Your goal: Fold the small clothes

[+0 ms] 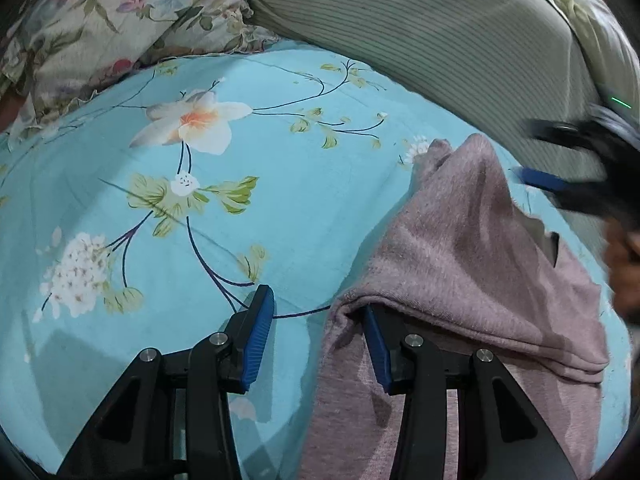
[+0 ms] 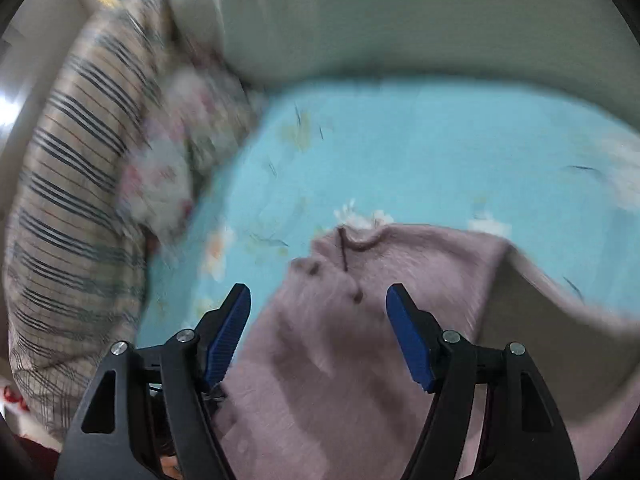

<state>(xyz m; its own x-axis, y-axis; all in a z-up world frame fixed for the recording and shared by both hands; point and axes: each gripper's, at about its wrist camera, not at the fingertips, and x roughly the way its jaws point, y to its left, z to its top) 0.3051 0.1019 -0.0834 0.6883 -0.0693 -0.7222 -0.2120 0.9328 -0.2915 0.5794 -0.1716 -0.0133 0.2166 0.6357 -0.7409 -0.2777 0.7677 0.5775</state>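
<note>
A small mauve knit garment [image 1: 472, 264] lies partly folded on a light blue floral bedsheet [image 1: 256, 216]. My left gripper [image 1: 316, 312] is open at the garment's left edge; a fold of the cloth drapes over its right finger. My right gripper [image 2: 318, 300] is open above the garment [image 2: 360, 344], near its neckline; its view is blurred by motion. The right gripper also shows in the left wrist view [image 1: 560, 176] at the right, blurred, over the garment's far side.
A floral pillow [image 1: 120, 24] and a green striped cushion [image 1: 420, 40] border the sheet at the back. A striped plaid blanket [image 2: 76, 208] lies at the left in the right wrist view.
</note>
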